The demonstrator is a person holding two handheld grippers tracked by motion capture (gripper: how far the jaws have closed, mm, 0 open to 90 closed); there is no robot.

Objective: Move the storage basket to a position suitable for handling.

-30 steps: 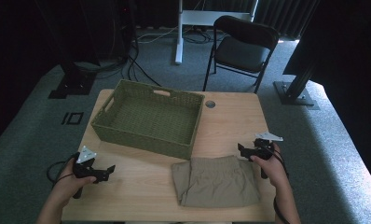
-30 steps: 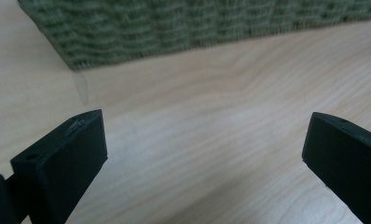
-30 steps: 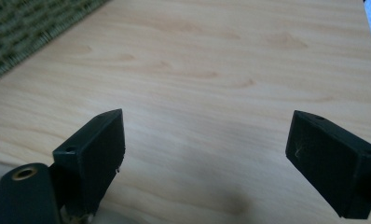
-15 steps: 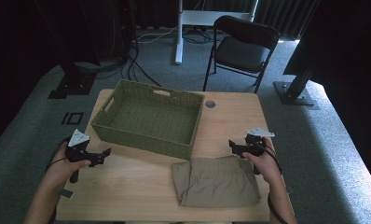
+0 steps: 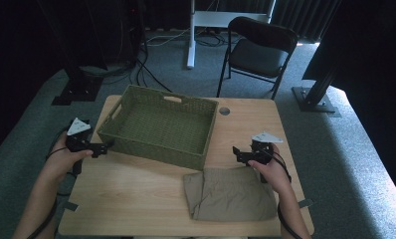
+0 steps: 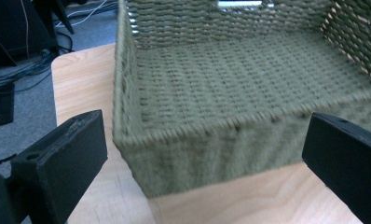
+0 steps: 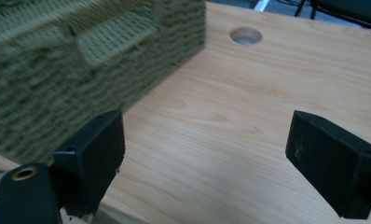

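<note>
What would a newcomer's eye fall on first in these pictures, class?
A green woven basket, empty, sits on the far left half of the wooden table. Folded khaki cloth lies near the front edge. The left gripper and right gripper flank the basket, jaws open.

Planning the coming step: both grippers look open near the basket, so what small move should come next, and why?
Probably ease the left gripper forward onto the green woven basket's near left corner: its jaws stand open, straddling that corner, apart from it. The folded khaki cloth lies untouched beside the right gripper.

We read no text, label, brand, number or sign on anything in these views.
</note>
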